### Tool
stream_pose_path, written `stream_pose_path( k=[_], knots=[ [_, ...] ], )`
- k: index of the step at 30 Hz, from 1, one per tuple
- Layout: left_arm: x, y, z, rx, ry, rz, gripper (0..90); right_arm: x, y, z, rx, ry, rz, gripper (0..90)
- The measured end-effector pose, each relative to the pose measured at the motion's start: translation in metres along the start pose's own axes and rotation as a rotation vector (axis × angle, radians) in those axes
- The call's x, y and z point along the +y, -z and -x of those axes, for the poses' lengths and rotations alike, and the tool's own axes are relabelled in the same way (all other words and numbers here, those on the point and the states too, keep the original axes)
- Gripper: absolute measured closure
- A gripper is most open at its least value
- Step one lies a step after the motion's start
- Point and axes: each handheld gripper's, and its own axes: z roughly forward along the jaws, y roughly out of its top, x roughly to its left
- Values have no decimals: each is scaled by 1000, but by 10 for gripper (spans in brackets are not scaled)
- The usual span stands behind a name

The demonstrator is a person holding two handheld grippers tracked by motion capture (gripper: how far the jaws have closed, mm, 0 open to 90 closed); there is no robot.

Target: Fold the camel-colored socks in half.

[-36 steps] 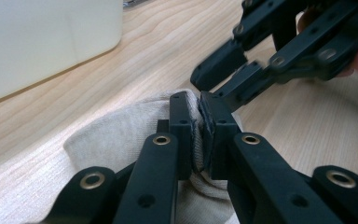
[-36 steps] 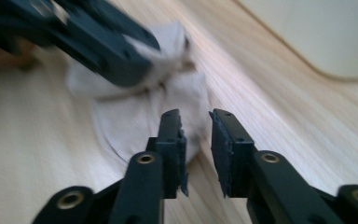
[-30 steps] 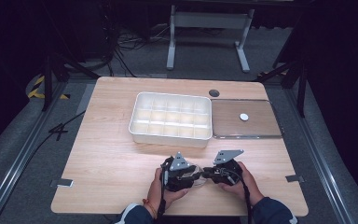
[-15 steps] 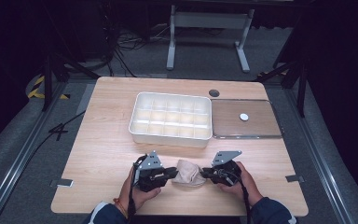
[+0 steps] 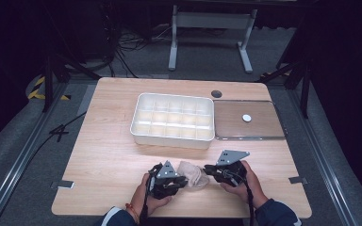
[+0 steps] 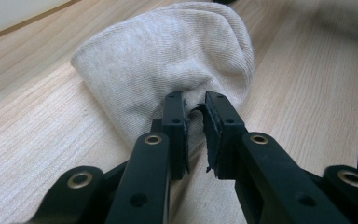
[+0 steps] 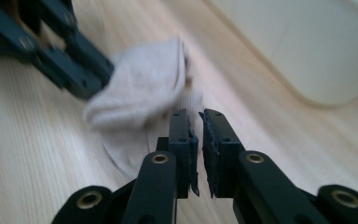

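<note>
Left gripper (image 6: 195, 109) has just been closing and now pinches a fold of the beige sock (image 6: 168, 60) lying near the table's (image 5: 108, 155) front edge; right gripper (image 7: 196, 122) nips its other end. Soft, light, limp knit, so I'd grip the edges.

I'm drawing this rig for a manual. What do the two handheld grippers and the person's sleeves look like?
Both the left gripper and the right gripper are black, each topped by a grey three-cornered plate. Their jaws are flat black bars with brass-coloured rivets and ragged dark pads. A black cable trails from each. The sleeves are dark blue, and the left wrist wears a reddish band.
</note>
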Motion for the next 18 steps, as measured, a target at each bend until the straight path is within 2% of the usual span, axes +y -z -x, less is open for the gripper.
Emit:
stream_pose_path(
  k=[2,4,5,6,8,10,14,15,18],
  knots=[
    [0,-1,1,6,-11,4,796,5,4,-7,0,29,63,829],
    [0,-1,3,14,-13,3,796,8,4,-11,1,40,80,828],
    [0,-1,3,21,-28,0,796,13,2,-20,29,61,106,827],
    [0,-1,3,21,-28,0,796,13,2,-20,29,61,106,827],
    [0,-1,3,23,-32,-5,796,15,-6,-28,47,94,79,822],
    [0,-2,4,20,-32,3,795,14,-14,-30,52,106,42,816],
    [0,-1,4,20,-39,3,795,7,-26,-26,48,89,-46,818],
    [-1,0,4,17,-30,-3,795,4,-28,-24,48,83,-62,821],
    [-1,4,2,9,-19,-12,808,0,-28,-22,57,73,-64,824]
  ],
)
